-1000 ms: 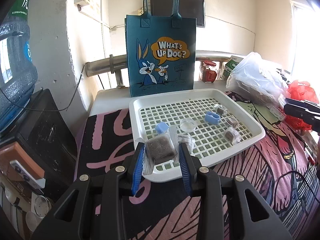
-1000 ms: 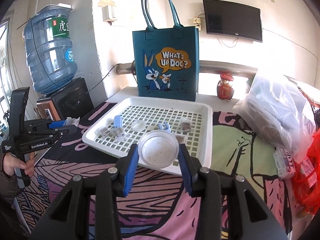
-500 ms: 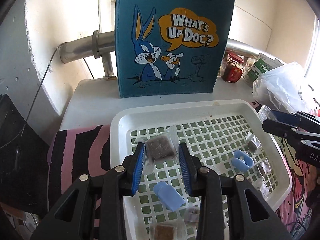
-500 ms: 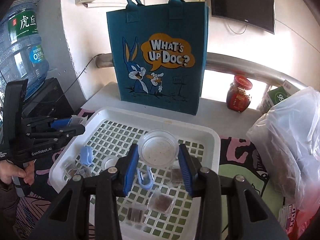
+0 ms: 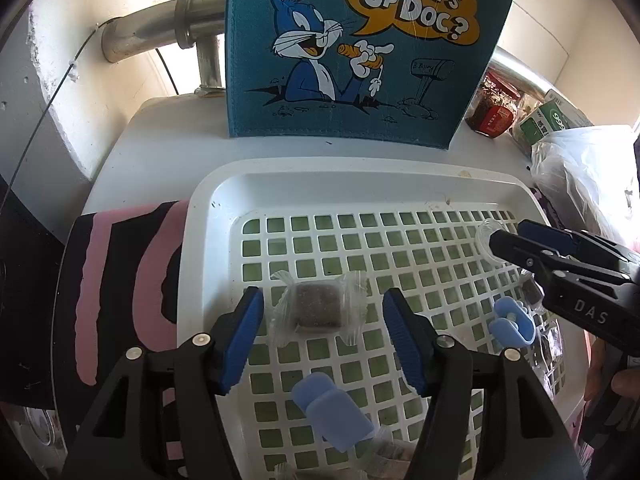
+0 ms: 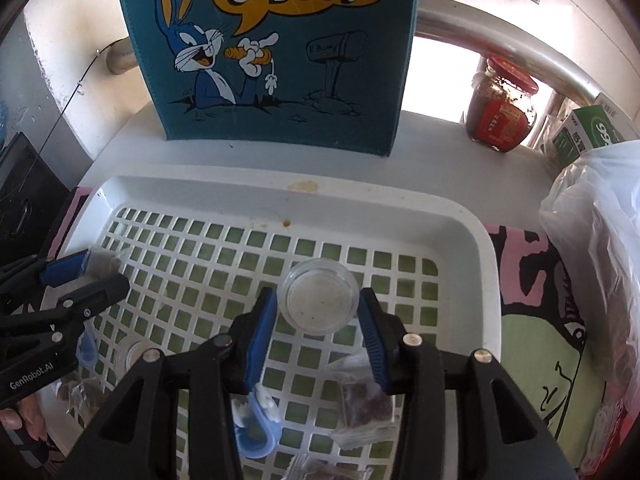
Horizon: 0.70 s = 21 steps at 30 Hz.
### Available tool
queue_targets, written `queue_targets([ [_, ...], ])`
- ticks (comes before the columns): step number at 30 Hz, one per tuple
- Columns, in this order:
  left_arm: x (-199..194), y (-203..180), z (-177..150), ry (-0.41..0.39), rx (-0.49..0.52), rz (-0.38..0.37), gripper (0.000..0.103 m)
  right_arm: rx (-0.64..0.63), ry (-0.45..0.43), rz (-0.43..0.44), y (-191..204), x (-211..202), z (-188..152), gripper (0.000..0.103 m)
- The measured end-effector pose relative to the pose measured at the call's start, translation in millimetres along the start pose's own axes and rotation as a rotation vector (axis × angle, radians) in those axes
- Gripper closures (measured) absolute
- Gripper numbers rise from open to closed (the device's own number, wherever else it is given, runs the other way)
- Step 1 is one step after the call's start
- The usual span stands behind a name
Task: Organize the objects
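Observation:
A white slotted tray (image 5: 208, 216) (image 6: 460, 216) holds the objects. My left gripper (image 5: 324, 312) is open; a clear-wrapped brown cube (image 5: 318, 310) lies on the tray grid between its blue pads, touching neither. My right gripper (image 6: 318, 310) is open around a clear round dish (image 6: 319, 296) that rests on the grid; gaps show on both sides. Blue clips (image 5: 334, 412) (image 6: 254, 436) and more wrapped brown cubes (image 6: 366, 404) lie nearer me in the tray. The right gripper also shows in the left wrist view (image 5: 560, 256).
A teal "What's Up Doc?" tote bag (image 5: 360, 52) (image 6: 272, 52) stands right behind the tray. A red-labelled jar (image 6: 502, 114), a green box (image 6: 588, 132) and a full plastic bag (image 6: 600, 260) sit at the right. A metal pipe (image 5: 156, 28) runs along the wall.
Both grippers moved forward and down over the tray and opened. The wrapped cube left the left gripper and the clear dish left the right gripper; both now rest on the grid.

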<state>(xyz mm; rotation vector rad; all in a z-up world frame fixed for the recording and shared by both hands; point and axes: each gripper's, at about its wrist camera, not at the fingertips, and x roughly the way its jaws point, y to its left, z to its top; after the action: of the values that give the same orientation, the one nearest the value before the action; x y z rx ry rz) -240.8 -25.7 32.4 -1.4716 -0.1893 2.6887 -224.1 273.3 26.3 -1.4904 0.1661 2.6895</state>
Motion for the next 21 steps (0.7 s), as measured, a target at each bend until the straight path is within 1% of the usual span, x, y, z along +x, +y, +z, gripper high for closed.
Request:
queue_targets([
  [1,-6.7,1.1,-1.4,-0.020,-0.003,-0.006,0.028,0.020,-0.041,0.014,-1.9,-11.8,-0.6,0.055],
  [2,-15.9,2.3,-2.6,-0.043,-0.006,-0.021,0.024,0.031,-0.089,0.030,-1.5,-26.4,-0.3,0.050],
  [4,-40.0,6.2,-7.4,-0.101,-0.017,-0.065,0.011,0.038,-0.176,0.071,0.0,-59.7,-5.0,0.048],
  [6,-67.5,8.9,-16.8,-0.162,-0.026,-0.102,0.005,0.023,-0.262,0.109,2.4,-96.9,-15.8,0.048],
  [8,-97.3,11.4,-31.5,-0.252,-0.026,-0.150,0.001,-0.008,-0.332,0.129,5.8,-132.0,-32.6,0.045],
  [9,-112.9,11.9,-41.3,-0.302,-0.017,-0.163,0.000,-0.020,-0.365,0.135,9.2,-148.2,-42.2,0.043],
  [11,-141.7,11.8,-65.4,-0.414,0.010,-0.153,0.000,-0.041,-0.421,0.159,12.4,-176.9,-63.8,0.036],
  [12,-154.3,12.1,-78.5,-0.468,0.024,-0.150,0.000,-0.046,-0.448,0.170,13.9,-189.5,-75.1,0.035],
  [13,-164.8,12.0,-91.3,-0.508,0.037,-0.147,0.000,-0.050,-0.475,0.179,15.4,-200.9,-86.0,0.033],
  [16,-187.5,11.7,-127.4,-0.606,0.068,-0.177,0.000,-0.061,-0.540,0.197,20.5,-224.0,-119.6,0.027],
  [17,-192.4,10.4,-136.4,-0.631,0.069,-0.184,0.000,-0.064,-0.552,0.198,22.1,-227.5,-130.3,0.027],
  [19,-197.0,3.4,-148.4,-0.598,0.079,-0.174,0.000,-0.057,-0.561,0.205,25.5,-228.7,-146.8,0.027],
  [21,-198.6,-4.8,-158.3,-0.574,0.095,-0.161,0.000,-0.045,-0.544,0.219,28.7,-226.8,-158.8,0.027],
])
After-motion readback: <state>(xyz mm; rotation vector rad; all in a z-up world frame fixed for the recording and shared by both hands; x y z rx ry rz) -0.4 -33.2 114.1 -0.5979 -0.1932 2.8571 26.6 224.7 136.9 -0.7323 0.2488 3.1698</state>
